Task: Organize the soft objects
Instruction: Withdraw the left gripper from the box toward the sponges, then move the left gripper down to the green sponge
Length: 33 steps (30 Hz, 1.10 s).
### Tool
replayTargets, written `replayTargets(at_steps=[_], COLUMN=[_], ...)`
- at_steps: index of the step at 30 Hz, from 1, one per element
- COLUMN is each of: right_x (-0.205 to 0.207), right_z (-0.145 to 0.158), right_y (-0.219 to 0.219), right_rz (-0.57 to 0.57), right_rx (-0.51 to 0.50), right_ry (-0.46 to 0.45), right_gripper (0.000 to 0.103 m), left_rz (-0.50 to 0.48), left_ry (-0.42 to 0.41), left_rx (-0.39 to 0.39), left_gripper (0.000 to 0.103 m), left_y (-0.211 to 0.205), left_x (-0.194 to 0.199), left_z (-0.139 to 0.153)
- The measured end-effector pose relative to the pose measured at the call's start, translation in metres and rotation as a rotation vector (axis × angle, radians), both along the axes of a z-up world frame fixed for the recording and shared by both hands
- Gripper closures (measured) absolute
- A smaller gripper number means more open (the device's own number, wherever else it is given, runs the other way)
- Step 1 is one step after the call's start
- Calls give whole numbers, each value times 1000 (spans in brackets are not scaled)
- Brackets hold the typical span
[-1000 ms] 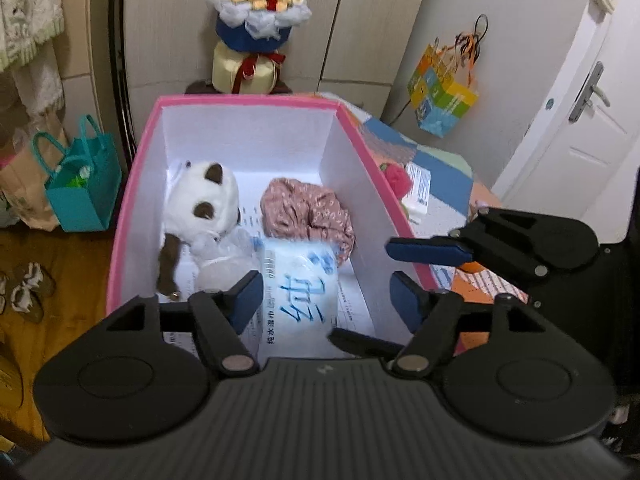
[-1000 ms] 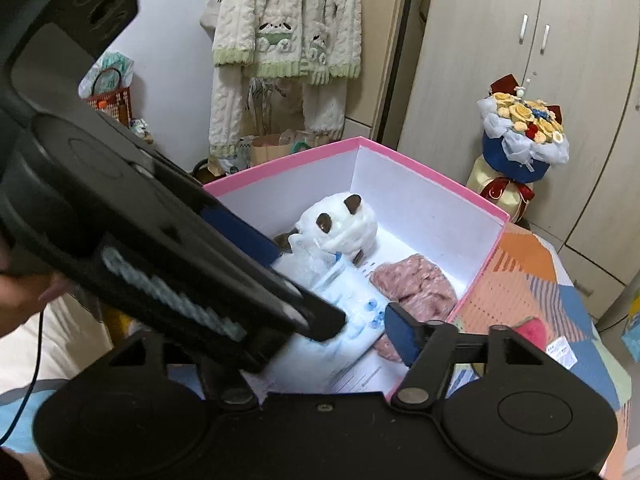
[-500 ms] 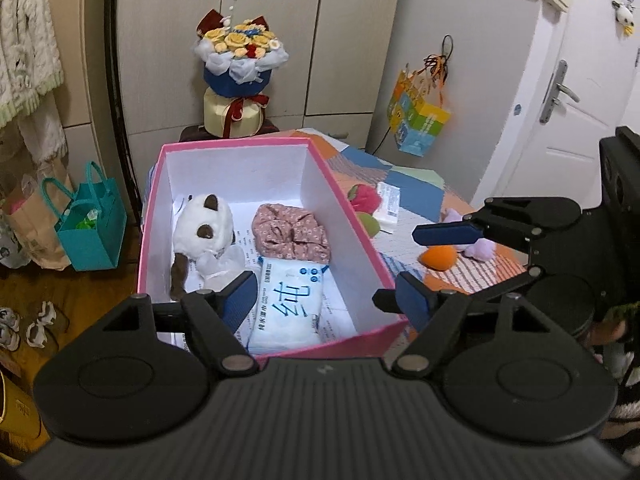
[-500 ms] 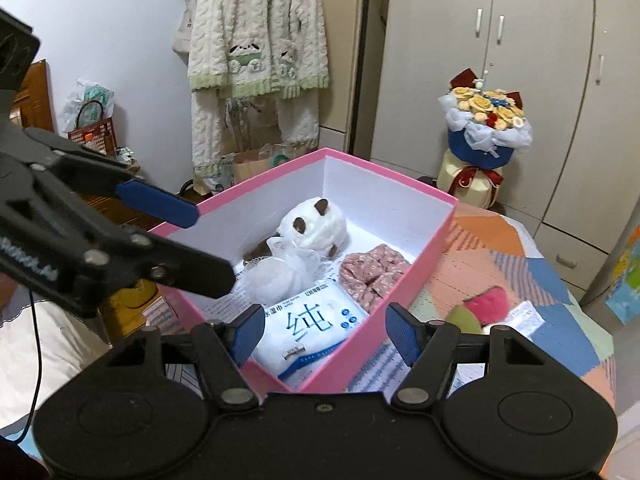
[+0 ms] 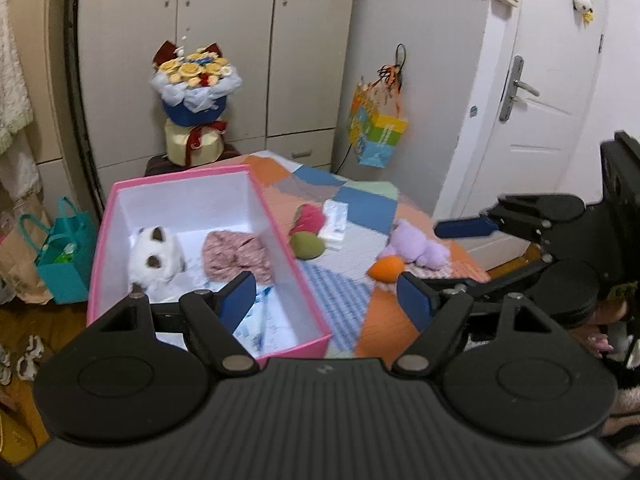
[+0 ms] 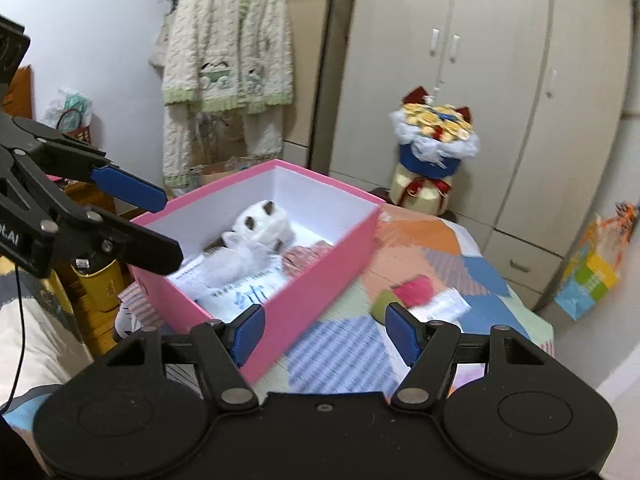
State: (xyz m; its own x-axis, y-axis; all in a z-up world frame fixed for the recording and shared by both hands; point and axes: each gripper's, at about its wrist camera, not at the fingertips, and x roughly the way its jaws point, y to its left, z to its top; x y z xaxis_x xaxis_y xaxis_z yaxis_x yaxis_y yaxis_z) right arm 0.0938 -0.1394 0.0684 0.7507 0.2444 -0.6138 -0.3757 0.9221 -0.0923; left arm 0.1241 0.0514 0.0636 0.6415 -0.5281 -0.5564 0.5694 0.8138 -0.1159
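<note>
Left gripper (image 5: 326, 300) fingers apart, empty. Right gripper (image 6: 325, 330) fingers apart, empty. Pink box (image 5: 280, 236) just ahead of left fingers, holds tissue pack (image 6: 248, 292), panda plush (image 5: 156, 254), pink cloth (image 5: 236, 254). Beyond right fingers on quilt (image 5: 352, 196): orange toy (image 5: 386, 270), purple plush (image 5: 416, 246), green-red toy (image 5: 306, 236).

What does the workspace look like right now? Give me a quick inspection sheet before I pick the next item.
Surface: patchwork quilt, partly covered.
Job's things: pink box holds a white plush, a pink cloth and a wipes pack. Outside it on the quilt: purple plush, orange toy, green-and-pink toy.
Clutter: white packet beside the green-and-pink toy.
Grippers: left gripper open, empty; right gripper open, empty.
Cables: thin black cord at the right view's left edge.
Surroundings: wardrobe, flower bouquet, door, hanging cardigan.
</note>
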Motion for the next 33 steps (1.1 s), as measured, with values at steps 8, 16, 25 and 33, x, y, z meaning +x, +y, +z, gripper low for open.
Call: replayTargets(at_steps=[8,16,25,33], right_x=[-18,-10,26,51], right_z=[-10,-49,-100,-118], right_y=[-63,-98,-109,-109], right_rz=[-72,-52,-25,23], right_rx=[15,30,39,26], right_ry=[-9,-29,-15,18], right_gripper=[32,32,32,32], left_rz=[-17,39,125,240], left_ry=[-2,-17,-11,-27], left_rx=[15,89,139,111], left_gripper=[26,28,29,32], left_y=[-59,-115,-161,-174], left_x=[6,21,55,83], left_z=[-17,-39,-71,-100])
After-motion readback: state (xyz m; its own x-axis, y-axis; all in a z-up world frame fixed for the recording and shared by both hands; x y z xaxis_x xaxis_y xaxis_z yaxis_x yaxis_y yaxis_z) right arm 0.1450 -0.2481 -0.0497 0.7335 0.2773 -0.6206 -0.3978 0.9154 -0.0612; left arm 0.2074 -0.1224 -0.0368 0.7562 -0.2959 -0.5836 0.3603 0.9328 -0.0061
